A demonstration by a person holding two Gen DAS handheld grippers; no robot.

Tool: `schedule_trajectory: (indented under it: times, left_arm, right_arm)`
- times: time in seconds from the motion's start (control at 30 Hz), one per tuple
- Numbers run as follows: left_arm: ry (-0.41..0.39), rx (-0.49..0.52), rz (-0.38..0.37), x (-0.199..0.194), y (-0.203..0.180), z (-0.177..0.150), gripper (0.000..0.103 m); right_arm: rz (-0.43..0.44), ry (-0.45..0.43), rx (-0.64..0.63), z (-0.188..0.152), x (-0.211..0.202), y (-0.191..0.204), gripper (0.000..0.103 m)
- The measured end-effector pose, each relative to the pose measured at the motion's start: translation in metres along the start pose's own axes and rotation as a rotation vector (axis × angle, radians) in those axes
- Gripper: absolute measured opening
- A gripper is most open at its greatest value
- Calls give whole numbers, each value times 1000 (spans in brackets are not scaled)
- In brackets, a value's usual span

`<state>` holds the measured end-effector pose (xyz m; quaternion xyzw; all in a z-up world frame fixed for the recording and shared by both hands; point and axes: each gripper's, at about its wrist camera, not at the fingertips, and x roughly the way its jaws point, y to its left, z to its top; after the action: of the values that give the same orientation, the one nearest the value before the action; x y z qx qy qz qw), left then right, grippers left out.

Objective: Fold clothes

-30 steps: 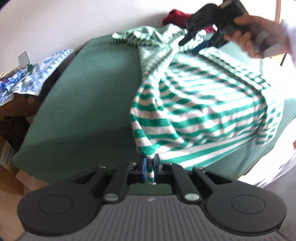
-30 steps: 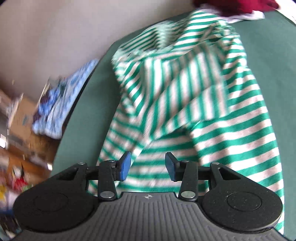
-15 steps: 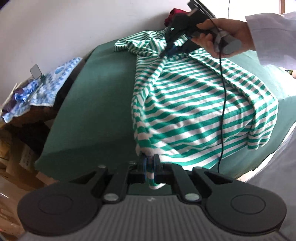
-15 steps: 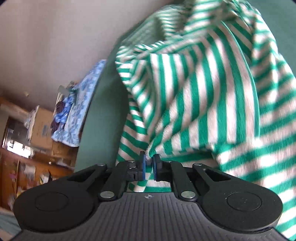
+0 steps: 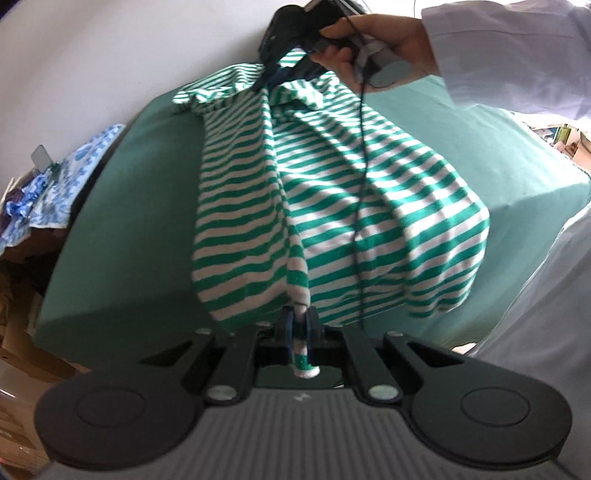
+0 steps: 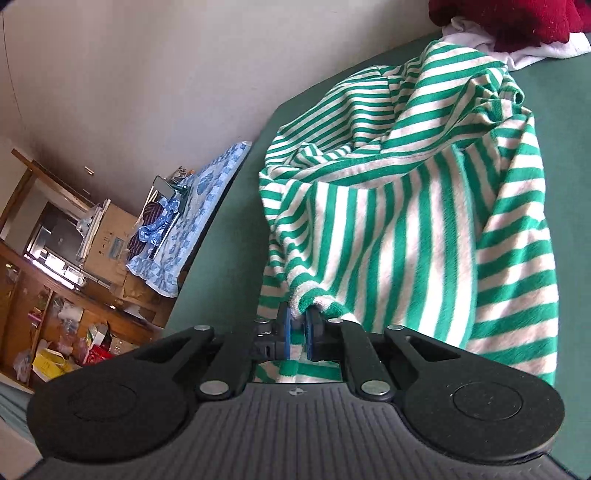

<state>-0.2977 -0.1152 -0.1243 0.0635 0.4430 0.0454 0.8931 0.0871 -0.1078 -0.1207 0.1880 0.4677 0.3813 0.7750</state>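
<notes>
A green-and-white striped shirt hangs stretched above the green table, held at two places. My left gripper is shut on a bunched edge of the striped shirt at its near end. In the left wrist view my right gripper, held by a hand, pinches the far end high up. In the right wrist view the right gripper is shut on a rolled fold of the striped shirt, which drapes away over the green table.
A dark red garment and a white one lie at the table's far end. A blue patterned cloth covers boxes left of the table, with cluttered shelves beyond. A white sleeve and a black cable cross the left wrist view.
My right gripper went from open over the shirt to shut on a fold, then lifted it. The shirt has risen and stretched between both grippers; the left stayed shut.
</notes>
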Motion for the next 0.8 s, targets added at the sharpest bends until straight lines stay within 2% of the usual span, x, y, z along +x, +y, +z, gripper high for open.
schedule_trajectory:
  times: [0.2, 0.3, 0.37, 0.43, 0.47, 0.5, 0.6, 0.67, 0.73, 0.8]
  left_arm:
    - [44, -13, 8, 24, -25, -2, 3]
    - [76, -25, 15, 39, -32, -7, 4]
    - [100, -37, 7, 43, -31, -11, 6]
    - [111, -48, -20, 40, -31, -15, 12]
    - [120, -42, -28, 37, -32, -19, 21]
    - [133, -31, -26, 33, -33, -22, 23]
    - [156, -30, 4, 18, -29, -28, 23]
    - [136, -55, 40, 11, -16, -21, 23]
    - [83, -77, 73, 11, -1, -2, 22]
    - [41, -75, 82, 20, 8, 17, 23]
  right_arm:
    - [-17, 50, -60, -2, 5, -11, 11]
    - [2, 86, -48, -4, 1, -20, 17]
    - [29, 106, -36, -7, -10, -26, 28]
    - [47, 128, -87, -13, -30, -24, 33]
    - [55, 141, -123, -17, -40, -22, 40]
    - [77, 162, -158, -24, -50, -19, 40]
    - [159, 242, -225, -49, -74, -14, 40]
    - [205, 281, -222, -69, -80, -12, 39]
    - [233, 303, -231, -88, -78, -7, 36]
    - [229, 300, -252, -104, -71, 0, 36]
